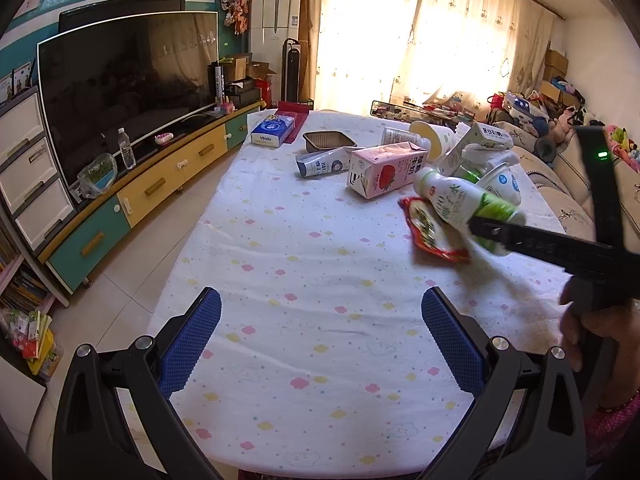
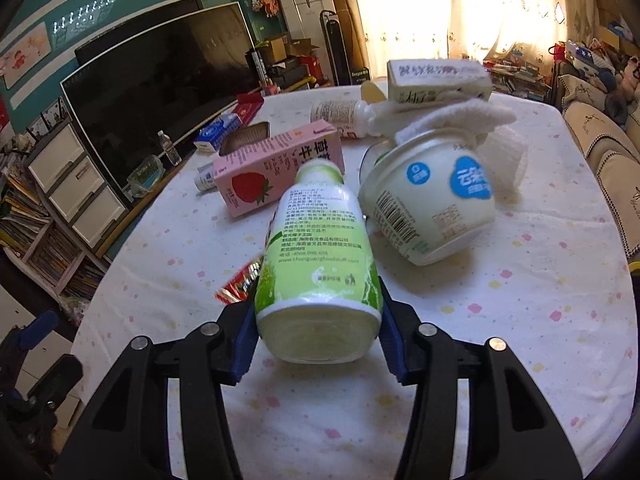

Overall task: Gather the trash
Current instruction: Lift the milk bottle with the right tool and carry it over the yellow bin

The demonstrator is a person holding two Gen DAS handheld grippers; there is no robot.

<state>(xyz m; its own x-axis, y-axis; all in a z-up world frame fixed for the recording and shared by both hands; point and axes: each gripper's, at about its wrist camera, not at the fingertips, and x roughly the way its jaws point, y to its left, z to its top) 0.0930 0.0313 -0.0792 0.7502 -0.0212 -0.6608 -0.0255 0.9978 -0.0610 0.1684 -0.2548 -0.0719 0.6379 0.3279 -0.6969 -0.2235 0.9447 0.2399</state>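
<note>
Left gripper (image 1: 320,344) with black angular arms, round silver screws at the joints, blue dimpled pads (image 1: 191,342), right gripper (image 2: 318,344) of matching black plastic and blue pads, green indicator light, bare hand (image 1: 592,332), pink patterned sleeve, thin bracelet

home living room: television (image 1: 128,92), sofa (image 1: 576,184), curtains (image 1: 420,32)

Dark television (image 1: 124,92) above a yellow-and-teal cabinet (image 1: 132,200), sunlit curtains (image 1: 420,36) behind.
</note>
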